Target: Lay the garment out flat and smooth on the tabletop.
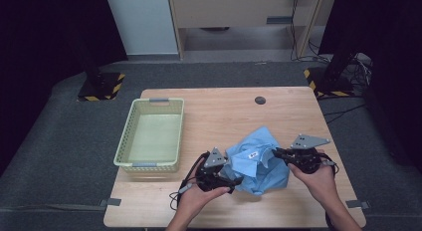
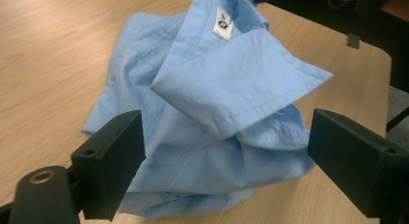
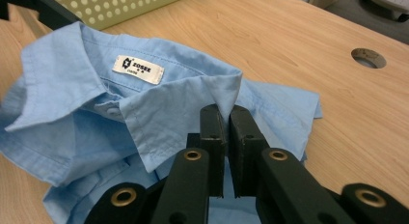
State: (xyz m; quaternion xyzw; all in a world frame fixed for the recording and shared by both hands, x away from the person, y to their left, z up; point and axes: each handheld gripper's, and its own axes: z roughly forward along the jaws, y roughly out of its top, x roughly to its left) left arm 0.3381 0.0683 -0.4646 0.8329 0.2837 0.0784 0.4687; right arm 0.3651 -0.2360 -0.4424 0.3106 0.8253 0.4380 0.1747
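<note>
1. Nearest the person, the left gripper [image 1: 238,181] sits at about 7 o'clock from the table's centre. Its jaws are spread wide, one on each side of the bundle's near edge in the left gripper view, and neither pad presses on the cloth.
2. The right gripper [image 1: 275,152], at about 5 o'clock, is clenched on a fold of the shirt's collar [image 3: 193,105]. In the right gripper view the fabric runs down between the two black pads, which stand almost together.
3. Between the two grippers lies the light blue shirt [image 1: 259,164], a rumpled bundle on the near right part of the wooden table [image 1: 224,109], at about 5 o'clock from its centre.
4. The cloth is plain, smooth and thin, with stitched hems. The collar is turned up and open, showing a small white label [image 3: 138,69] with dark print inside the neck. One short sleeve [image 2: 241,84] is folded over the top, cuff outward.
5. Farther off, at 9 to 10 o'clock, stands a pale green perforated basket [image 1: 128,136], well apart from the shirt.
6. At 12 o'clock, near the far edge, is a round dark hole [image 1: 260,100] in the tabletop.
</note>
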